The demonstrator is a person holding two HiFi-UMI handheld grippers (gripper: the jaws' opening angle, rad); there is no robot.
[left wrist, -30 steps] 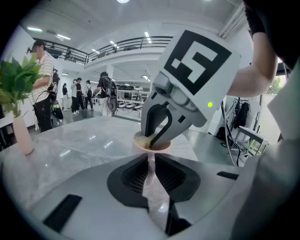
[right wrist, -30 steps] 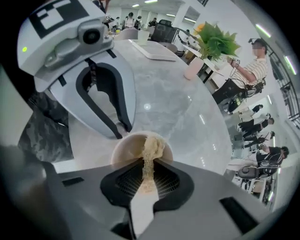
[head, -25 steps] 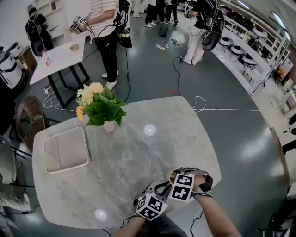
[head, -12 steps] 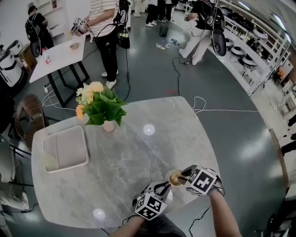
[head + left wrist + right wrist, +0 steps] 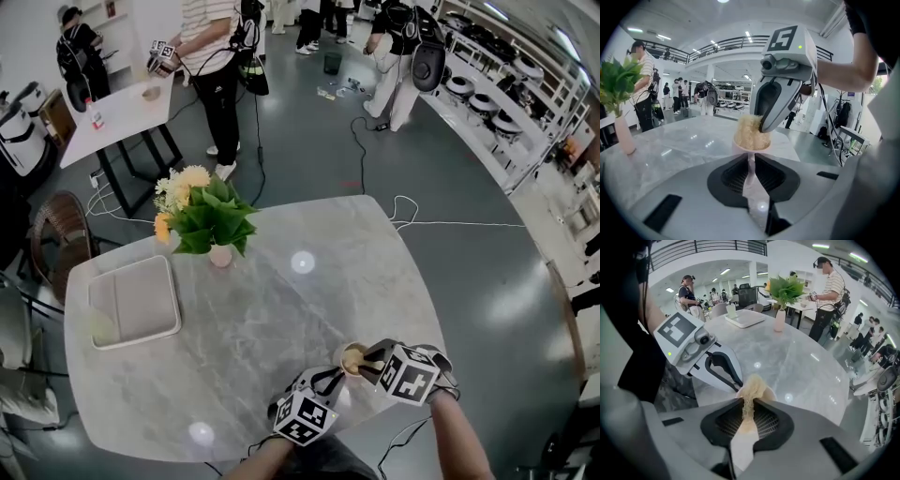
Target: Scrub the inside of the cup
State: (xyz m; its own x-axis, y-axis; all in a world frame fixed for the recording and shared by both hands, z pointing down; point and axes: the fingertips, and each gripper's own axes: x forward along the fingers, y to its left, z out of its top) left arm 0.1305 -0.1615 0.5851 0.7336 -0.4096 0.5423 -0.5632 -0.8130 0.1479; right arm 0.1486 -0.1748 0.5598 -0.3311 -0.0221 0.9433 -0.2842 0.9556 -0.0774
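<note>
The left gripper (image 5: 751, 165) jaws pinch the breakable cup (image 5: 740, 146) (by its thin side); right gripper (image 5: 746, 413) jaws squeeze a soft scrubber (image 5: 753, 386).

The right gripper (image 5: 368, 360) has risen and swung out to the right from over the cup (image 5: 342, 364), tilting as it went, so the cup's mouth and the tan sponge (image 5: 353, 355) in it now show.

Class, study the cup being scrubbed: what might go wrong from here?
1. The left claw pinches only a thin part of the cup, so pushes from the right claw's scrubber may twist it loose.
2. The cup is close to the table's near edge; a slip might send it off.
</note>
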